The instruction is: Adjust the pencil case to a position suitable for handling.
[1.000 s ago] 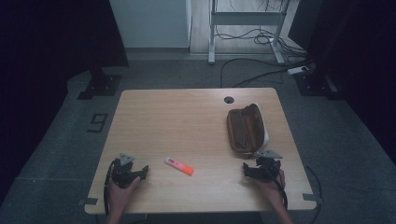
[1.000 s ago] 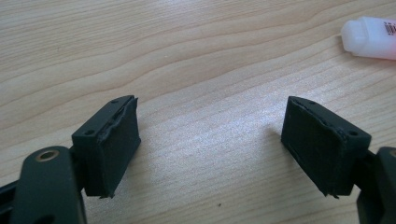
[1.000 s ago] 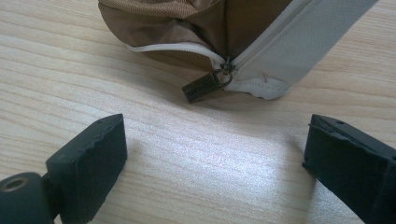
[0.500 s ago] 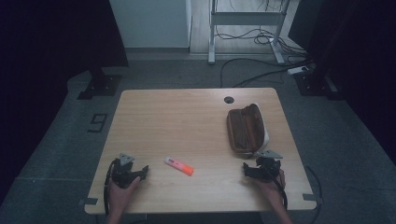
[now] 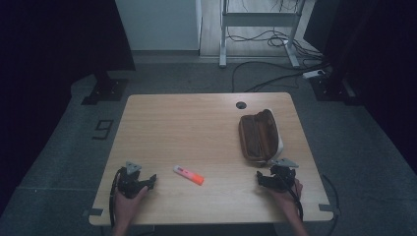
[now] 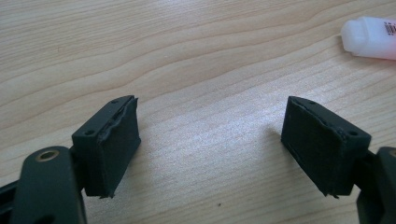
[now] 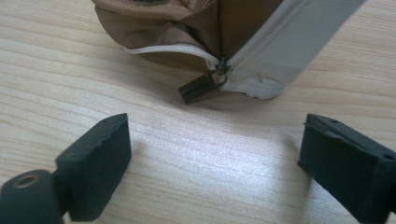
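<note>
while both grippers are rested on the table (image 5: 196,123) with jaws spread wide and empty, the left gripper (image 6: 210,144) is aimed near the marker (image 5: 189,175); the right gripper (image 7: 212,154) faces the brown pouch (image 5: 258,135), close by its zipper pull (image 7: 201,87).

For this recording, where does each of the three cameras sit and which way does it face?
High view: above the near table edge, facing forward and down; both hands, left gripper, right gripper.
Left gripper view: rides that gripper, low over the table; open jaws, marker.
Right gripper view: rides that gripper, facing the pencil case and its zipper pull.
Shared: marker, case.
</note>
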The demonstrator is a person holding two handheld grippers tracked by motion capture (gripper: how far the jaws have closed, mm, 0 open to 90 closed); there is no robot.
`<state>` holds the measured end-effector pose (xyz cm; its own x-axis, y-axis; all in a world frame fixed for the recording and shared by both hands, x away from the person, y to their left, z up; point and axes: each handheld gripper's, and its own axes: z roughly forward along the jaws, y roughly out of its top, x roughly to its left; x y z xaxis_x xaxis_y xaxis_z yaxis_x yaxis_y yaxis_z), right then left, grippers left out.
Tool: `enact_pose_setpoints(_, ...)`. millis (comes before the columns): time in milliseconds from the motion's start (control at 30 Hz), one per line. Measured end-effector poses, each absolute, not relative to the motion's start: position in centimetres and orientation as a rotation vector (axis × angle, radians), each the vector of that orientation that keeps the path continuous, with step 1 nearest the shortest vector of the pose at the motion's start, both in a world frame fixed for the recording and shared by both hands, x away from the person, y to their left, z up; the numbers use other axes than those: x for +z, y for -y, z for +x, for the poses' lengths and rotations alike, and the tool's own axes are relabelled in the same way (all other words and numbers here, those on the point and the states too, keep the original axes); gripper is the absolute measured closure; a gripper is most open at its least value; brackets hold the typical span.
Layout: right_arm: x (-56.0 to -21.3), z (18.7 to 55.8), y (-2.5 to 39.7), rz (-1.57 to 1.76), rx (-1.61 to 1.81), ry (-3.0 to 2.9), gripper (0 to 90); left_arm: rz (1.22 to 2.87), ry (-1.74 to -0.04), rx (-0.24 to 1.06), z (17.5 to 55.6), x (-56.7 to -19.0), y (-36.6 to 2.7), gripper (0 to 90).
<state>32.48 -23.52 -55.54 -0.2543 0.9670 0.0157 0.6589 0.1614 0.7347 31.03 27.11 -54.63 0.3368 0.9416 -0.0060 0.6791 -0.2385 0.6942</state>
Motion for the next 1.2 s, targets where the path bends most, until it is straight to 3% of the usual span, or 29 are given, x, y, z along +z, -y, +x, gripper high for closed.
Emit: enact_pose_setpoints(1200,-52.0,31.0,26.9,1.534,1.085,-1.797,14.7,2.003,-1.414,0.563,31.1,-54.6,-27.1,19.1)
